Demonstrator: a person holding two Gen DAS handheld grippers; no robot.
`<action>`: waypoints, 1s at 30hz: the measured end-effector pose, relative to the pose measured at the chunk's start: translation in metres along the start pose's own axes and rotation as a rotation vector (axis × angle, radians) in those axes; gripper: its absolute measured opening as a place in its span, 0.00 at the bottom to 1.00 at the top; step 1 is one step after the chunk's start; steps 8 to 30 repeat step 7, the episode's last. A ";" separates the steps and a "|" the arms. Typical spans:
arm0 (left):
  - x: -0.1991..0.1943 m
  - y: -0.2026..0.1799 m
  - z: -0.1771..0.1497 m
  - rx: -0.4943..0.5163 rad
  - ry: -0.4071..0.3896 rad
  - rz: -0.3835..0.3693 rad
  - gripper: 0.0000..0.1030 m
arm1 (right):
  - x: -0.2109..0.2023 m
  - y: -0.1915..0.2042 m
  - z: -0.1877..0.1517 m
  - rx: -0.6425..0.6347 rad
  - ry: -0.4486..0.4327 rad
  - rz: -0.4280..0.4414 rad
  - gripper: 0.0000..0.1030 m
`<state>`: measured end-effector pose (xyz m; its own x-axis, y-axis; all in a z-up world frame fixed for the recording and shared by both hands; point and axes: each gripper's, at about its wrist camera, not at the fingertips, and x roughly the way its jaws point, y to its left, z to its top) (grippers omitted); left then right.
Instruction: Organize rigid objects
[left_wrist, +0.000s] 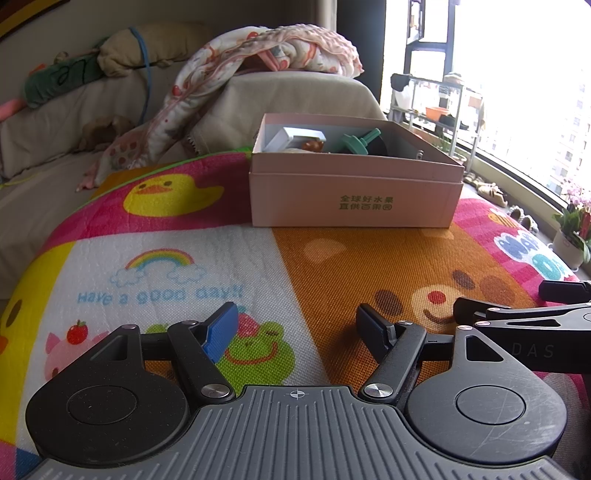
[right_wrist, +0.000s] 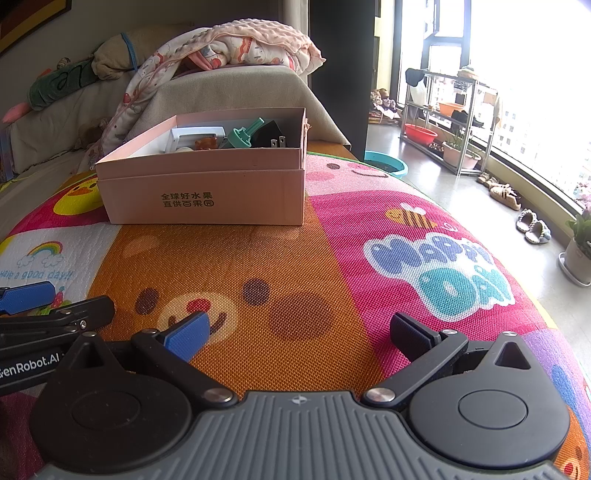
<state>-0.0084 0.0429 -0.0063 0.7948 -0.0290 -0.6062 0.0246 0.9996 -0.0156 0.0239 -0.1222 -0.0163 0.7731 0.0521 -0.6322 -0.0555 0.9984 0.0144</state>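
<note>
Both the left tongs (left_wrist: 297, 330) and right tongs (right_wrist: 301, 334) gape empty over the mat (right_wrist: 295, 266), short of the pink box (right_wrist: 207, 184) holding the green plug (right_wrist: 242, 136), slightly nearer the left tongs.

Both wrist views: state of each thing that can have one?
left tool: open, empty, over the mat
right tool: open, empty, over the mat
pink box: lid off, upright on the mat, holding items
green plastic piece: inside the box, tilted
black plug adapter: inside the box, prongs showing
play mat: flat, nothing loose on it in view
</note>
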 end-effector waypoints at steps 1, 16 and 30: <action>0.000 0.000 0.000 0.000 0.000 0.000 0.73 | 0.000 0.000 0.000 0.000 0.000 0.000 1.00; 0.000 0.000 0.000 0.000 -0.001 -0.001 0.73 | 0.000 0.000 0.000 0.000 0.000 0.000 1.00; 0.000 0.000 0.000 0.000 -0.001 -0.001 0.73 | 0.000 0.000 0.000 0.000 0.000 0.000 1.00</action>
